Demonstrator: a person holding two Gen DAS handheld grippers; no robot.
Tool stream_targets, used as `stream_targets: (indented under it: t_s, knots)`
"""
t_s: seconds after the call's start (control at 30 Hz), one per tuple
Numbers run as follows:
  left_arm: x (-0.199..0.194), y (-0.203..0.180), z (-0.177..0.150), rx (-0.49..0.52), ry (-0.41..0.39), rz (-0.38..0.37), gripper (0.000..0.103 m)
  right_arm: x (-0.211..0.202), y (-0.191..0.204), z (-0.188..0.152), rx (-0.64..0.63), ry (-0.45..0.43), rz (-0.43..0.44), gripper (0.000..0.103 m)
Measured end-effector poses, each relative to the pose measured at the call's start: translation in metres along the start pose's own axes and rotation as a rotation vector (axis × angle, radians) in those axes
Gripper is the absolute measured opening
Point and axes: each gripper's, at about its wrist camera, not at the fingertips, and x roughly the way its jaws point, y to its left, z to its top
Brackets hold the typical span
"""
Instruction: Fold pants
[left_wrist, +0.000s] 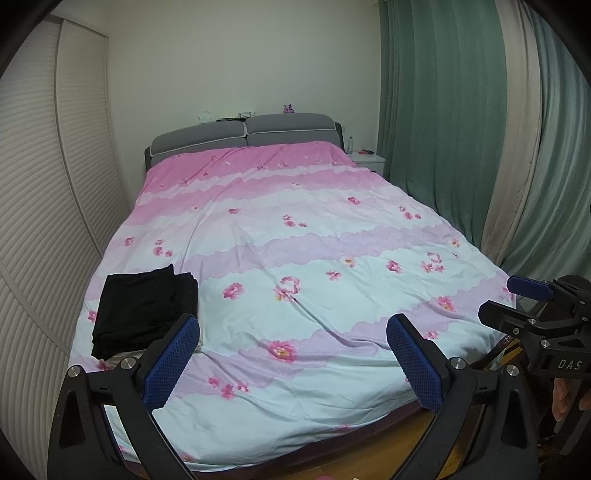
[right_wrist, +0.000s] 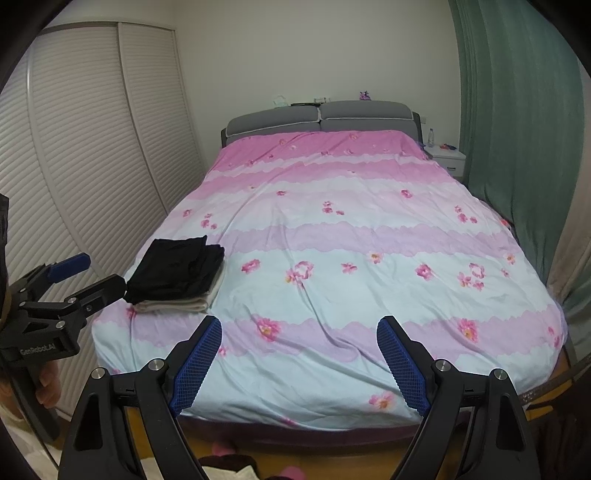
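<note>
Through the left wrist camera, my left hand-held gripper (left_wrist: 291, 363) hangs released over the foot of the bed (left_wrist: 325, 236), nothing between its blue pads (left_wrist: 173, 360). The black pants (left_wrist: 146, 308) lie folded near the bed's left corner, just beyond the left pad. The right hand-held gripper (left_wrist: 517, 299) shows at the frame's edge.

Through the right wrist camera, my right hand-held gripper (right_wrist: 299, 363) is likewise spread wide and empty. Here the black pants (right_wrist: 177, 269) sit atop a folded cream garment (right_wrist: 177, 304) — a tidy stack. I judge this fold complete; to finish well I'd keep both tools clear of the pile — no nudging its edges.
</note>
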Motion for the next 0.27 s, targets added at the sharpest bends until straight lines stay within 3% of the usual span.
stream_targets:
  t_s: [0.27]
  knots:
    - [0.0012, 0.0016, 0.0000, -0.013, -0.005, 0.007, 0.103, -0.0006, -0.0037, -0.0012, 0.006, -0.002, -0.003, 0.087]
